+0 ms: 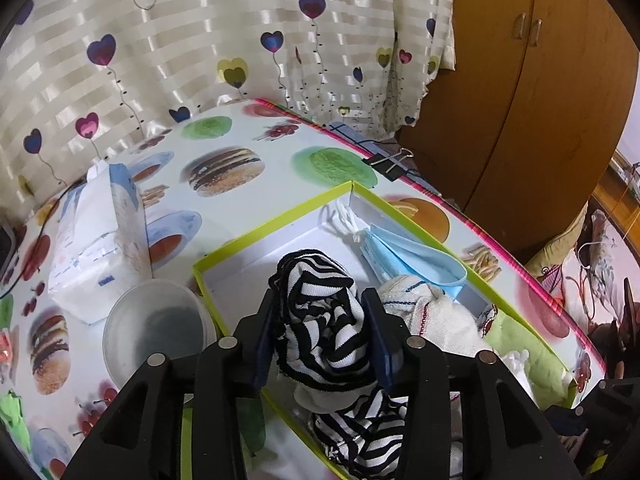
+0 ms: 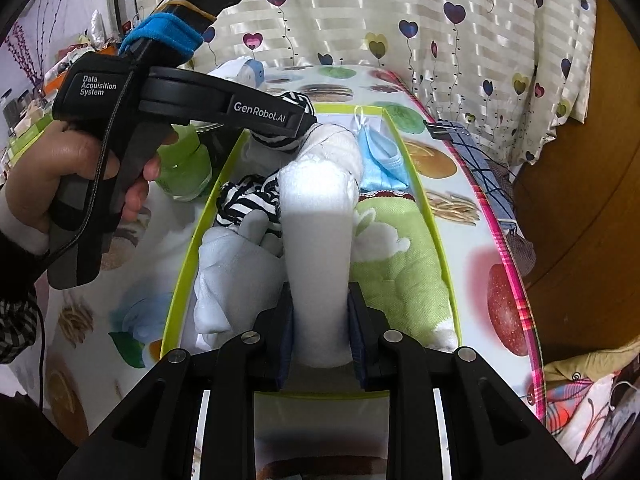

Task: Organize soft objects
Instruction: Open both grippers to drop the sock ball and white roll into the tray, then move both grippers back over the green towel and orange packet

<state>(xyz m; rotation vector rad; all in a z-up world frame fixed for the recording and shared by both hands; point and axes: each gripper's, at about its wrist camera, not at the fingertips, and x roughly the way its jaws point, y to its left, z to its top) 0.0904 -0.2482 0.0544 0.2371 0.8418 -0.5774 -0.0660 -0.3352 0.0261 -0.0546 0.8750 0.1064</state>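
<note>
Heart-print curtains (image 1: 200,40) back a food-print table (image 1: 240,148); its lime-rimmed box (image 1: 276,226) holds soft things. Left gripper (image 1: 320,312) pinches a bunched black-and-white striped cloth (image 1: 320,320); right gripper (image 2: 322,320) clamps a smooth white sock (image 2: 318,240).

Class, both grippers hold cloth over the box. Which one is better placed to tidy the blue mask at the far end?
Left, probably. The left gripper, shut on the striped cloth, sits beside the mask; the right gripper grips the white cloth at the near end.

Both wrist views close above box (image 1: 280,224)
</note>
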